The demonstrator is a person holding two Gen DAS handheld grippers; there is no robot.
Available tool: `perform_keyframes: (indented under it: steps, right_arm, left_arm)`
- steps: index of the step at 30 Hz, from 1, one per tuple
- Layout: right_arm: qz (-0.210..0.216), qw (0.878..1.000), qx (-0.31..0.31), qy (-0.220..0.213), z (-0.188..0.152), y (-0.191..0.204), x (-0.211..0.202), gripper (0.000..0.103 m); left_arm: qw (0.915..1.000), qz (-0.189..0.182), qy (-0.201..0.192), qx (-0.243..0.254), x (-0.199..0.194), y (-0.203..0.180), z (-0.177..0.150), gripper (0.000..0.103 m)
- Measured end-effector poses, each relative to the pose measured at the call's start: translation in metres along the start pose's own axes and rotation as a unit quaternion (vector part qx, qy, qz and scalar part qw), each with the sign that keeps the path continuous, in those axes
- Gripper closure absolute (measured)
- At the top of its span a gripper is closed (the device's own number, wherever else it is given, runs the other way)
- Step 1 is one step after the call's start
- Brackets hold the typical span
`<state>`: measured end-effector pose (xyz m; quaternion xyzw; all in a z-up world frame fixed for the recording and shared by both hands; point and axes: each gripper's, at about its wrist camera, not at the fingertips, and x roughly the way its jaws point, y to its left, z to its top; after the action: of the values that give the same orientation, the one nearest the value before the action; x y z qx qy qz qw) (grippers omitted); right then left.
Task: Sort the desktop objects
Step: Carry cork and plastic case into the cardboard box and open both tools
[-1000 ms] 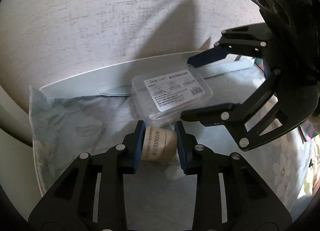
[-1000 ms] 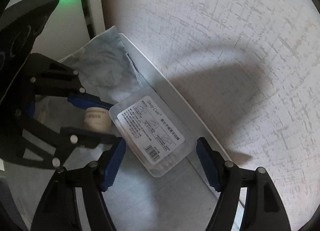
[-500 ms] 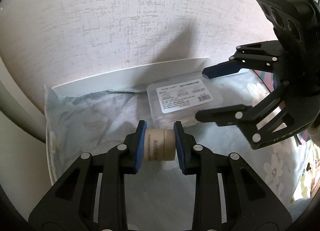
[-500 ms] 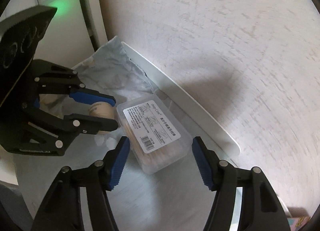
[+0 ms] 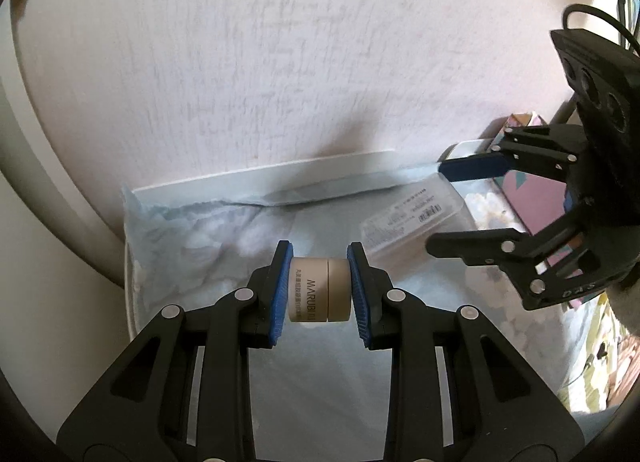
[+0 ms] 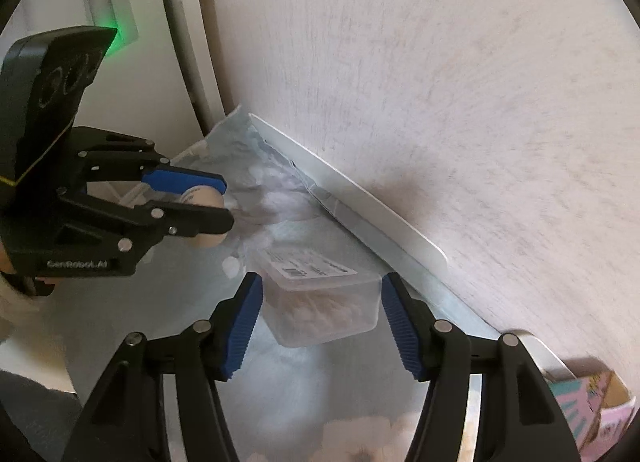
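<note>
The left gripper [image 5: 319,292] has its jaws pinching a small beige jar [image 5: 320,289] end to end, 1 blue pad on the lid and 1 on the base, so the jar lies on its side in the grip. It hangs above the pale blue floral cloth [image 5: 208,238] that covers the table, apparently clear of it, near the white rim [image 5: 280,175] that runs along the textured wall [image 5: 280,61].

The right gripper [image 6: 322,326] has its jaws spread around a clear plastic box [image 6: 320,302] with a printed label. The box fills most of the gap. From the right wrist view I cannot tell whether either pad touches its walls, nor whether the box rests on the cloth or is lifted (its far end looks tipped up in the left wrist view).

Where this could go wrong, as I judge it:
- The jar is gripped on 2 flat ends by ribbed pads; if the pinch loosens it would drop and roll on the cloth, perhaps toward the rim.
- The box has thin, slick walls. Closing off-centre could squirt it out or twist it, and closing too hard could flex it and pop the lid.
- The 2 grippers work close together, so a careless swing could knock one against the other.
- The loose, wrinkled cloth could snag a fingertip or drag along.
</note>
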<state>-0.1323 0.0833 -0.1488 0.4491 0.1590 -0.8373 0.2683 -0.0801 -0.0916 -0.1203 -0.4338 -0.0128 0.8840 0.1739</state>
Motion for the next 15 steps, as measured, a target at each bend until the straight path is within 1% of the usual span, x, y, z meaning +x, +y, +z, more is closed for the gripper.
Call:
perform_keyframes:
  steps: [1,3,5,9,15]
  right_arm:
    - [-0.003,1.0,0.003,-0.003,-0.001,0.0,-0.009,0.047]
    - [-0.008,1.0,0.006,-0.009,-0.005,-0.001,-0.024,0.047]
    - [-0.014,1.0,0.011,-0.018,-0.009,-0.003,-0.044,0.047]
    - [-0.029,0.999,0.023,-0.036,-0.013,-0.006,-0.07,0.047]
    - [-0.055,0.995,0.042,-0.068,-0.021,-0.014,-0.114,0.047]
  left_arm:
    - [1.0,-0.001,-0.001,0.001,0.006,-0.01,0.004,0.078]
    - [1.0,-0.001,-0.002,0.003,-0.004,-0.009,0.005,0.078]
    - [1.0,-0.005,-0.005,0.004,0.0,-0.02,0.009,0.078]
    - [0.9998,-0.012,-0.012,0.008,-0.007,-0.034,0.018,0.078]
    - [0.9987,-0.032,-0.032,0.024,-0.031,-0.059,0.036,0.078]
